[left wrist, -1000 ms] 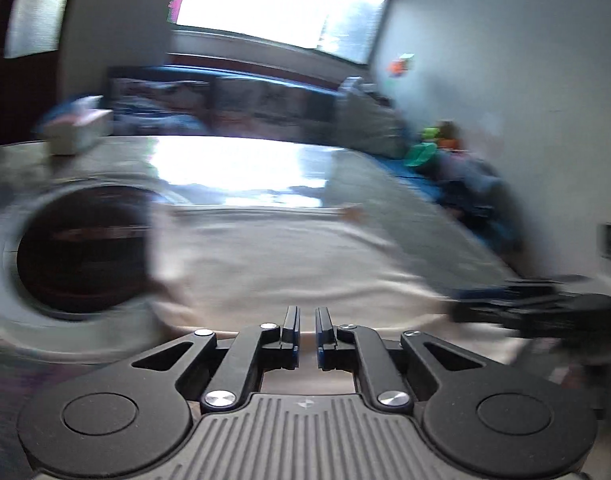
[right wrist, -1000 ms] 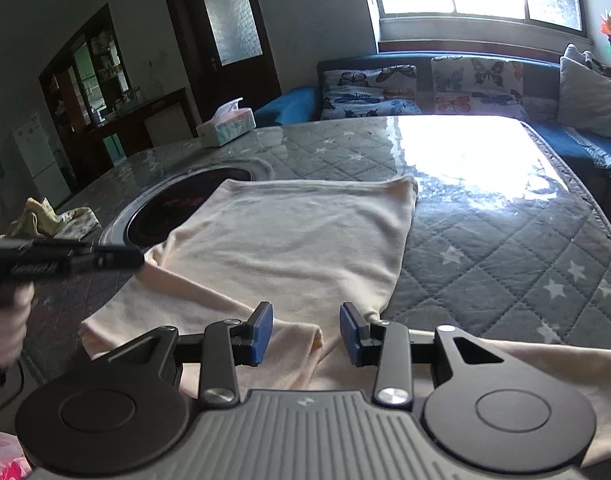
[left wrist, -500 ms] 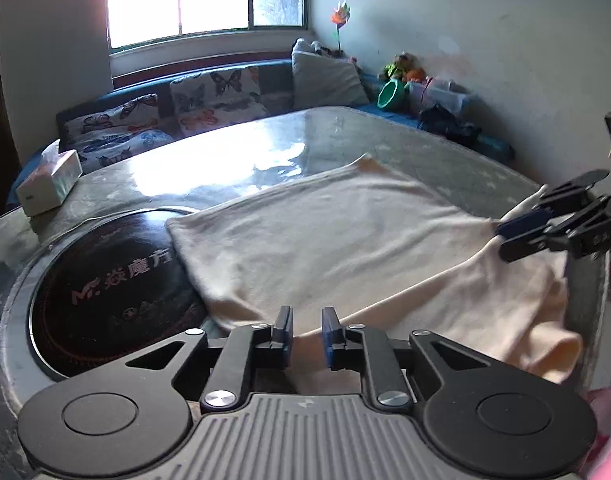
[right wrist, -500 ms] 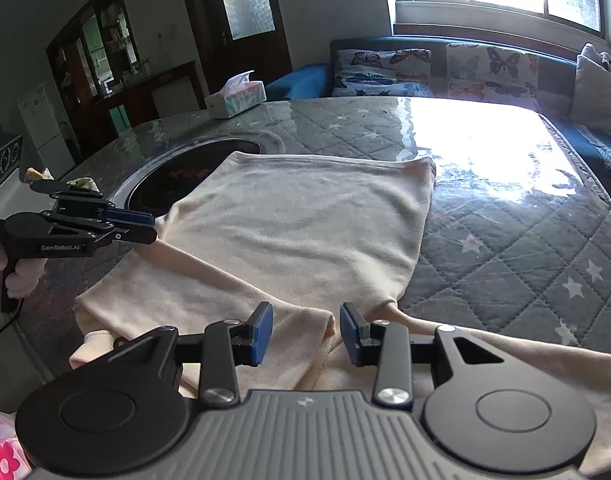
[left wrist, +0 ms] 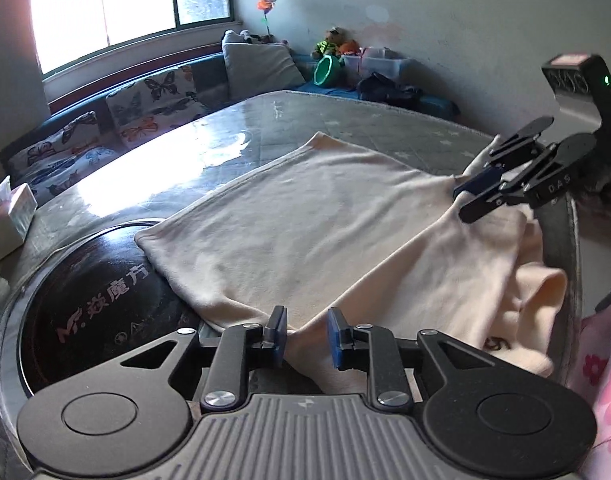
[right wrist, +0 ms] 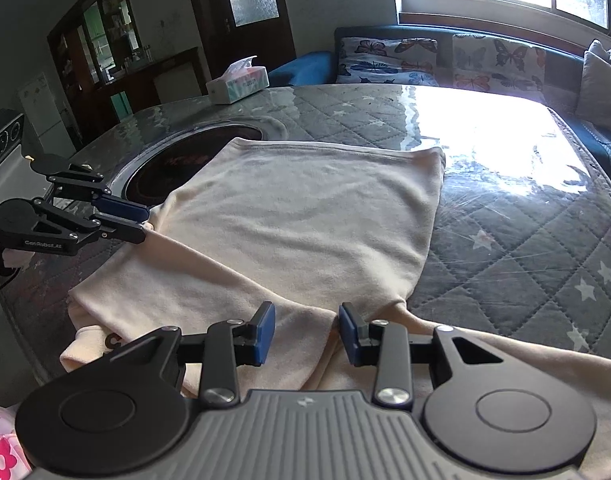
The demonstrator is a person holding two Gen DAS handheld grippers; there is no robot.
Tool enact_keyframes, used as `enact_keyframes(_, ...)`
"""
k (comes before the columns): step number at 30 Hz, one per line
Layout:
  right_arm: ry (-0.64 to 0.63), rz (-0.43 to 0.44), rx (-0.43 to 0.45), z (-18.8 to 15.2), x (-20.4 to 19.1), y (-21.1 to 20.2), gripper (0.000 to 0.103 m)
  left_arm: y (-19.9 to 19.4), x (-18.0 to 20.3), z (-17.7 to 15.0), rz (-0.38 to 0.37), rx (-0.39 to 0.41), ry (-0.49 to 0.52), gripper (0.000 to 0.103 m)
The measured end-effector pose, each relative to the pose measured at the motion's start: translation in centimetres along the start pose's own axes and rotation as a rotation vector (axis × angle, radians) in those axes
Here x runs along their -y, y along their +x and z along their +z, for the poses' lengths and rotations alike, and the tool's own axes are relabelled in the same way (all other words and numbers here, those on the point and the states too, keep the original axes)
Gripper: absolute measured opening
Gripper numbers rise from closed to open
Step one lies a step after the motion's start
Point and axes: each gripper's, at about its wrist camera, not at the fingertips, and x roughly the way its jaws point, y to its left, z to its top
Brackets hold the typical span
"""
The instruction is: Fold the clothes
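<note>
Since earlier, the left gripper [left wrist: 303, 334] rolled level, fingers [left wrist: 276, 332] opening around the shirt [left wrist: 305, 224]; right gripper [right wrist: 305, 334] spread. Soft, light, limp: pinch the 6 o'clock sleeve fold.

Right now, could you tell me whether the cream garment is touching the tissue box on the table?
Apart. In the right wrist view, the tissue box stands at the table's far edge, with bare quilted cover and the dark round inset between it and the cream garment.

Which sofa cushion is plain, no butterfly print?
The grey cushion at the sofa's window-corner end, by the pinwheel. The butterfly cushions beside it are all patterned; this one is solid grey.
</note>
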Motion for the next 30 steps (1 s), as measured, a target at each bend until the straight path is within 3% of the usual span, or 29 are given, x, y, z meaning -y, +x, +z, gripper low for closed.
enact_keyframes(3, -0.001, -0.001, -0.001, 0.1, 0.1, -0.1, 0.035, 0.2, 0.0, 0.1, -0.012, -0.003, 0.041, 0.024)
enact_keyframes(5, -0.003, -0.005, -0.002, 0.1, 0.1, -0.1, 0.027, 0.5, 0.1, 0.2, -0.022, -0.015, 0.074, 0.024)
enact_keyframes(10, 0.008, -0.020, 0.003, 0.3, 0.4, -0.1, 0.016, 0.3, -0.1, 0.2, -0.022, -0.008, 0.104, 0.002)
enact_keyframes(16, 0.002, -0.015, 0.034, 0.6, 0.0, -0.4, 0.019, -0.9, -0.4, -0.2, 0.009, 0.000, 0.084, 0.001)
enact_keyframes(20, 0.006, -0.027, 0.032, 0.4, 0.1, -0.2, 0.031, -1.5, -0.6, -0.6, 0.039, 0.007, 0.054, 0.001)
enact_keyframes(30, -0.039, -0.037, 0.032, -0.4, -0.5, 0.4, 0.033, -1.2, -0.4, -1.3, 0.100, -0.024, -0.008, 0.001)
